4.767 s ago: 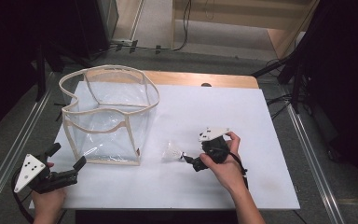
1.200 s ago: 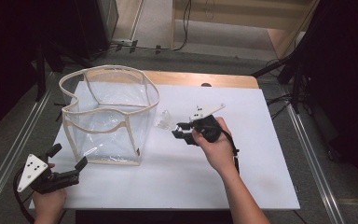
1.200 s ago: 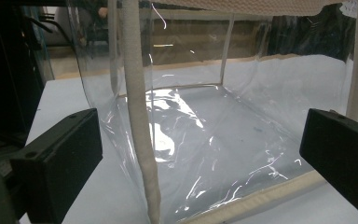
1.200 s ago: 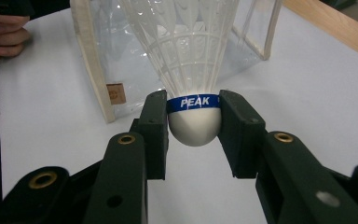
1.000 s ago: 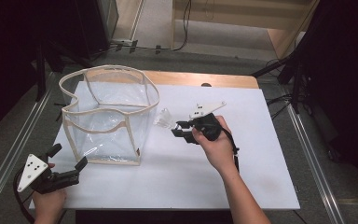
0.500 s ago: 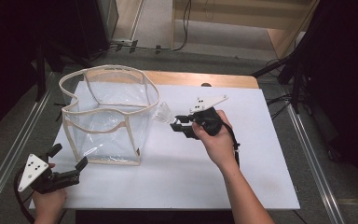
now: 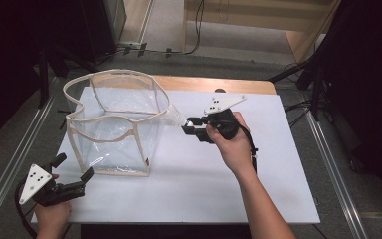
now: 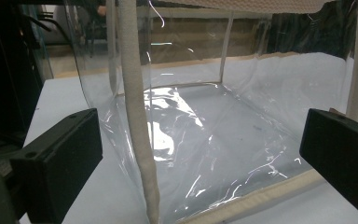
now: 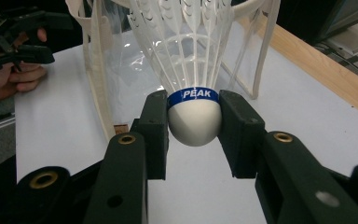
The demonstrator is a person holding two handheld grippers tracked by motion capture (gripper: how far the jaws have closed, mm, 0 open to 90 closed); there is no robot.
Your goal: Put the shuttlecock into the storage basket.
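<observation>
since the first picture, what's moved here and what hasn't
The right gripper picked the shuttlecock up off the table and carried it up and away, to the rim of the clear bag, clamped by its cork. The left gripper stayed open near the bag's front corner; the bag hasn't shifted.

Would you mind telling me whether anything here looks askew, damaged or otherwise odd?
Only the clear bag: its cream-trimmed rim sags and bends unevenly. The shuttlecock looks intact, clamped by its cork in the right gripper.

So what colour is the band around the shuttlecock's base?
Blue with white lettering, on the shuttlecock; clearest in the right gripper view.
</observation>
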